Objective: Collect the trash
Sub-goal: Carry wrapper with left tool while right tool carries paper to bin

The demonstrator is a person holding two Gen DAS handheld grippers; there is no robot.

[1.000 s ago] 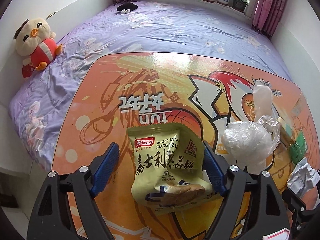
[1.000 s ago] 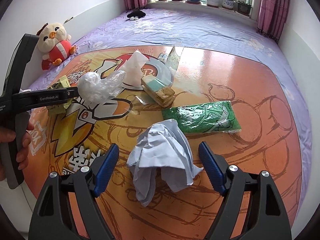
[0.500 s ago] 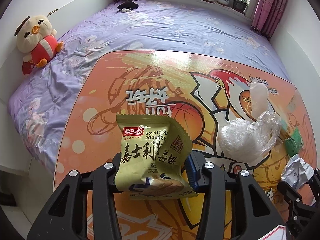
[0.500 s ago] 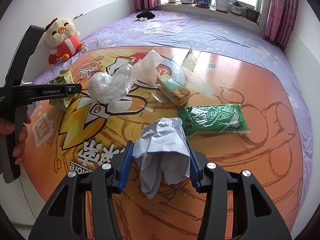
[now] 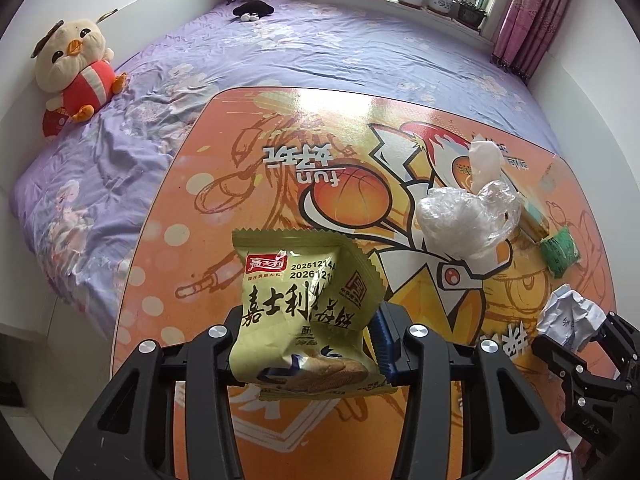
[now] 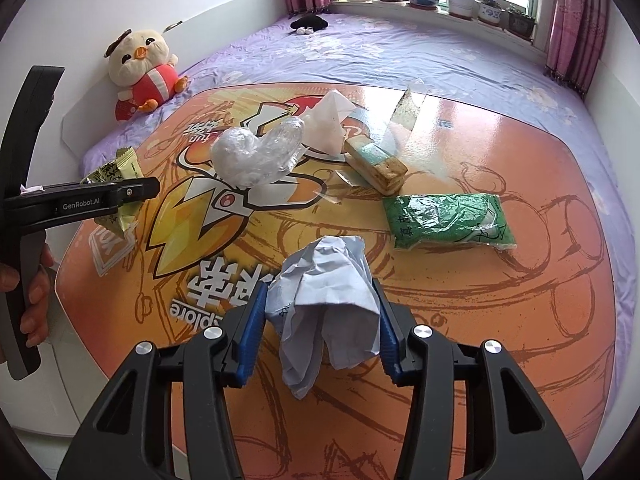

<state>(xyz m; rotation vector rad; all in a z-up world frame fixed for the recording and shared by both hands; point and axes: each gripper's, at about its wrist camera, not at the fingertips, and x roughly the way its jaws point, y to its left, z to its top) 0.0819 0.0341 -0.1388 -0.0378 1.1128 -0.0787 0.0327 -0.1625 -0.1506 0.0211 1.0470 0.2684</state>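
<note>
The left gripper (image 5: 306, 346) has its fingers (image 5: 383, 338) closed on the lower part of a yellow-green snack wrapper (image 5: 300, 308), whose long axis runs away from the camera, serrated top edge pointing far, above the near left of the tabletop (image 5: 280, 128). The right gripper (image 6: 320, 330) has its blue fingers (image 6: 251, 332) pressed against both sides of a crumpled pale paper (image 6: 326, 300), a loose tail hanging toward the camera. Farther out lie a green packet (image 6: 448, 220) lengthwise left to right, a crinkled clear plastic bag (image 6: 256, 154), and a wafer block (image 6: 376, 164) angled far-left to near-right.
</note>
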